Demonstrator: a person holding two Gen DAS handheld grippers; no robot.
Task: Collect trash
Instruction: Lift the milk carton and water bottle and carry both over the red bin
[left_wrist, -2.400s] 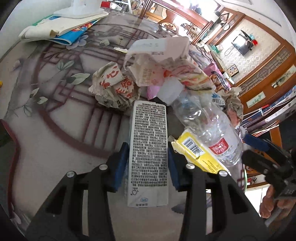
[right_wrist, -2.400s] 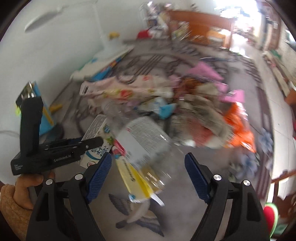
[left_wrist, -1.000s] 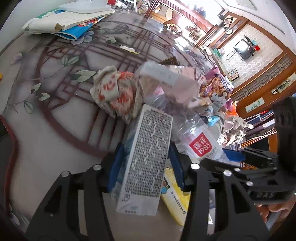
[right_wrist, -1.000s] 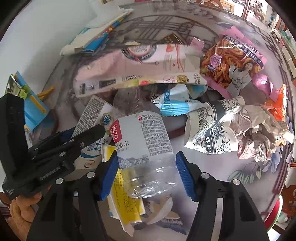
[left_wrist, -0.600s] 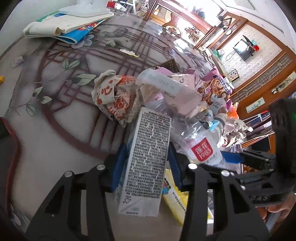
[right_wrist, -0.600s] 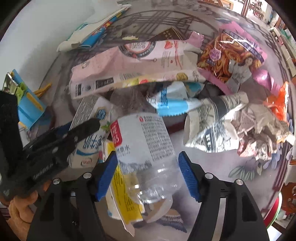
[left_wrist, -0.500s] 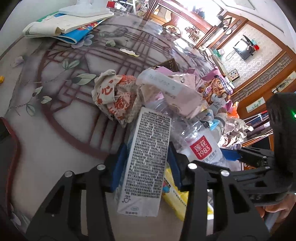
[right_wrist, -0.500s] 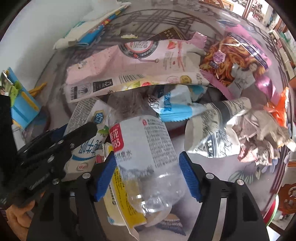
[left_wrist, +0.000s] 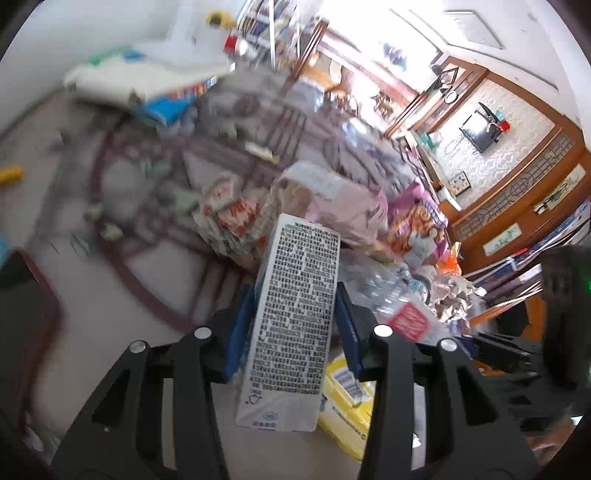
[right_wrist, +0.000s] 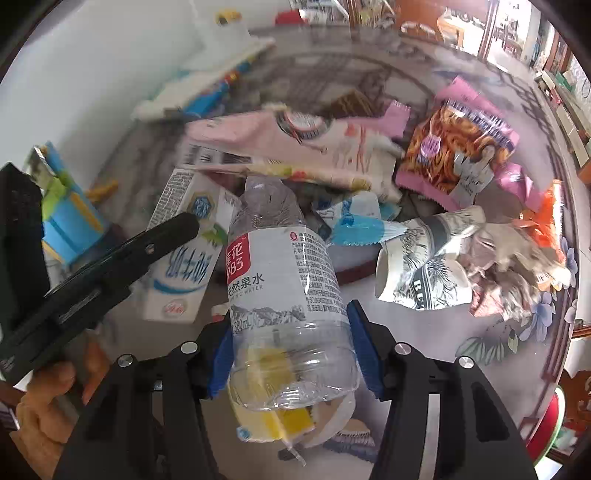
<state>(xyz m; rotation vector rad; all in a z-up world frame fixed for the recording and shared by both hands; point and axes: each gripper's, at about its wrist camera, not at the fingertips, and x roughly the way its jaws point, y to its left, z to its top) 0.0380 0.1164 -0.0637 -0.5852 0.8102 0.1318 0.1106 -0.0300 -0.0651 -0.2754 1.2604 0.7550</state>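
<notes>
My left gripper (left_wrist: 291, 321) is shut on a white milk carton (left_wrist: 295, 325) with dense black print, held above the table. The carton also shows in the right wrist view (right_wrist: 184, 254), with the left gripper's black finger across it. My right gripper (right_wrist: 291, 350) is shut on a clear plastic water bottle (right_wrist: 284, 291) with a red-and-white label, neck pointing away. The bottle shows in the left wrist view (left_wrist: 402, 314) beside the carton. A yellow wrapper (left_wrist: 347, 410) lies below both.
A heap of trash covers the patterned table (right_wrist: 498, 332): a pink wrapper (right_wrist: 295, 147), an orange snack bag (right_wrist: 458, 147), a crushed paper cup (right_wrist: 421, 269), crumpled paper (left_wrist: 225, 218). Books (left_wrist: 147, 81) lie at the far edge. A blue and green object (right_wrist: 66, 218) stands left.
Both grippers have risen and tilted, lifting the carton and the bottle off the heap. The right jaws have closed on the bottle. The left view is now blurred by motion.
</notes>
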